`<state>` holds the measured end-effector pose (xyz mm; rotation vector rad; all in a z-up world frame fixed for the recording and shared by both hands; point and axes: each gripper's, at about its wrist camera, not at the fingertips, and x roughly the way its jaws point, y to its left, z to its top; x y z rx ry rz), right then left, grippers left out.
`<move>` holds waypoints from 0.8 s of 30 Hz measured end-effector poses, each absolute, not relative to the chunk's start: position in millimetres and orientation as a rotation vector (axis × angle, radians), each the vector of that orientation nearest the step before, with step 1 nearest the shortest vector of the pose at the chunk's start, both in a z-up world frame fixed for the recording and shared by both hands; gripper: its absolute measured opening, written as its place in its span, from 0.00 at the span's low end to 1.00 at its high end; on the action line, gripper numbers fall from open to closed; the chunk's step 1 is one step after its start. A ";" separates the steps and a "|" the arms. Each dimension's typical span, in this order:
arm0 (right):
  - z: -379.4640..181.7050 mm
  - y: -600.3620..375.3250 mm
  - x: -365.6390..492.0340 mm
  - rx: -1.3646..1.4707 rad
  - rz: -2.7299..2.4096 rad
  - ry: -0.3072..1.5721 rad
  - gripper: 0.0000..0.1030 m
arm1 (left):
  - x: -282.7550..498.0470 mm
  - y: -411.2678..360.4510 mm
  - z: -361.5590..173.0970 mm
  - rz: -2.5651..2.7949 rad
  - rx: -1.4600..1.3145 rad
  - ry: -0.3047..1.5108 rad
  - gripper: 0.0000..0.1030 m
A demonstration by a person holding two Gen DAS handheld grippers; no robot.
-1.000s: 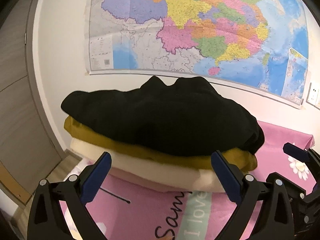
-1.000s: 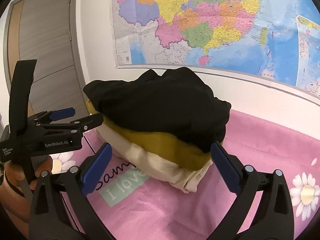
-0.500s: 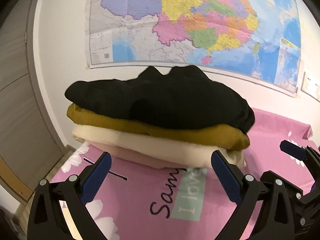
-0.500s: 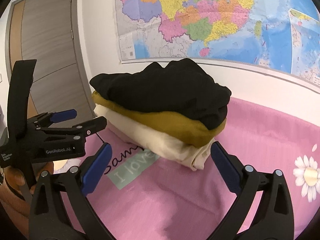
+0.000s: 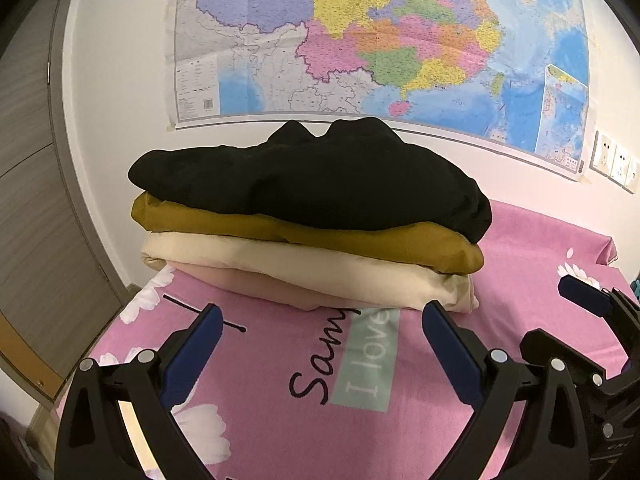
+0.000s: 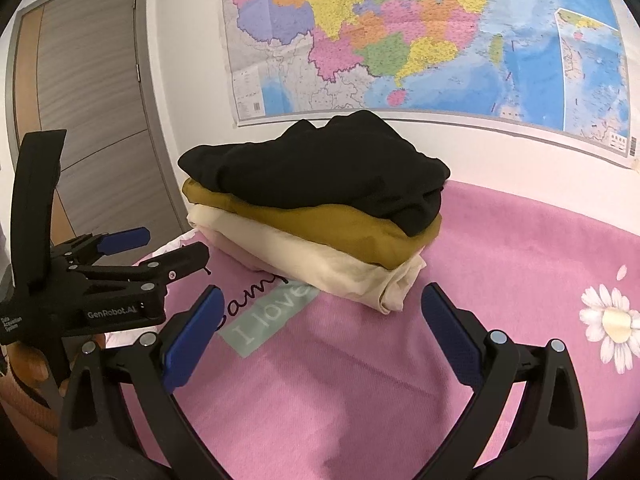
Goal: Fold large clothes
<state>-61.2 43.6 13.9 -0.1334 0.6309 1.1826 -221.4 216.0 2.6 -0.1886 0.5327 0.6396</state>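
A stack of folded clothes rests on the pink bed sheet [image 5: 520, 248] by the wall. From the top it holds a black garment [image 5: 320, 180], a mustard one [image 5: 320, 236], a cream one [image 5: 300, 264] and a pale pink one [image 5: 256, 286]. My left gripper [image 5: 322, 320] is open and empty, a short way in front of the stack. The right gripper [image 6: 322, 304] is also open and empty, facing the stack's right corner [image 6: 396, 292]. In the right wrist view the left gripper [image 6: 172, 246] shows from the side, left of the black garment [image 6: 320, 172].
A large map [image 5: 380, 40] hangs on the white wall behind the stack. A grey door [image 6: 88, 120] stands at the left and wall sockets [image 5: 612, 160] at the right. The sheet [image 6: 520, 260] carries daisies and a printed text patch [image 5: 368, 360]. A hand [image 6: 24, 380] holds the left gripper.
Both grippers have drawn back from the stack, which now looks smaller and farther away. More of the pink sheet shows in front of it. Both stay open.
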 end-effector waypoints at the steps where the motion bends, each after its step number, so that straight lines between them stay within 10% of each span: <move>1: 13.1 43.5 -61.5 -0.133 1.184 0.633 0.94 | -222.0 215.4 2.5 0.640 -0.188 0.533 0.94; 24: 8.3 35.1 -76.1 -0.129 1.187 0.655 0.94 | -237.1 208.1 -0.3 0.653 -0.180 0.535 0.94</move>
